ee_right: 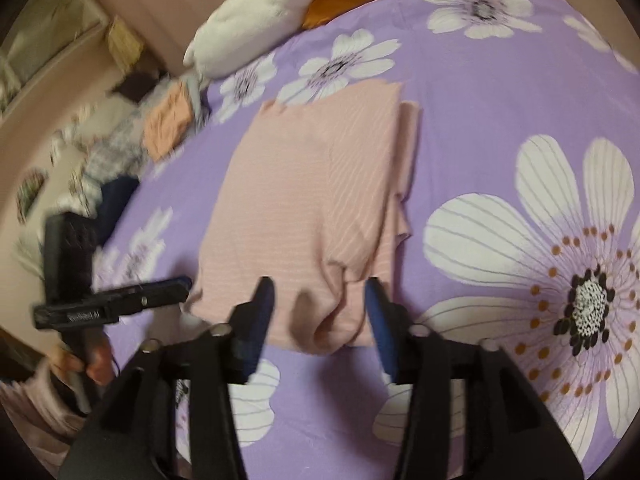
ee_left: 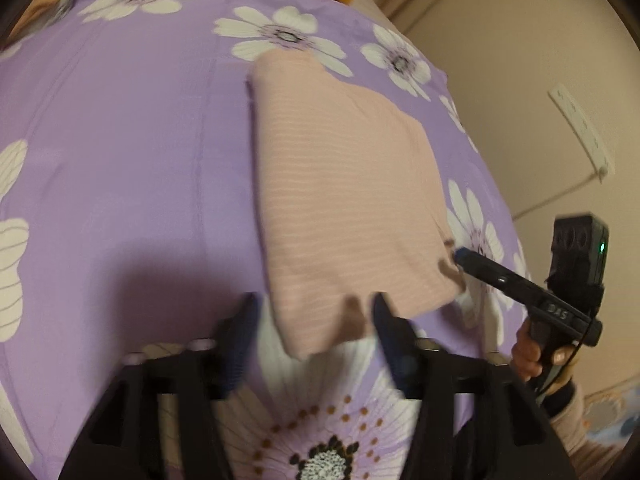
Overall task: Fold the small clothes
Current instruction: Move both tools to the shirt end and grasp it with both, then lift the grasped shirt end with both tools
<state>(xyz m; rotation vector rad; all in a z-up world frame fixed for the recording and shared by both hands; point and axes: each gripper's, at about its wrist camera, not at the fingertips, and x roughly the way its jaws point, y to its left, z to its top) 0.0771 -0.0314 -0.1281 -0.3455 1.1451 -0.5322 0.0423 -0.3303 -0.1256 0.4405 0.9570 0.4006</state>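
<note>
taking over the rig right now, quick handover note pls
Left gripper: open, jaws either side of the near edge of the pink garment, not pinching it.
Right gripper: open, jaws astride the garment's other near corner, nothing held.
Garment lies folded into a narrow panel on the purple floral bedsheet.
Pile of other clothes sits at the bed's edge beside a white plush toy.
Left: probably another fold on the pink piece, then the pile.

My left gripper jaws apart, folded pink garment edge between them unpinched, right gripper beside, purple floral sheet beneath
</note>
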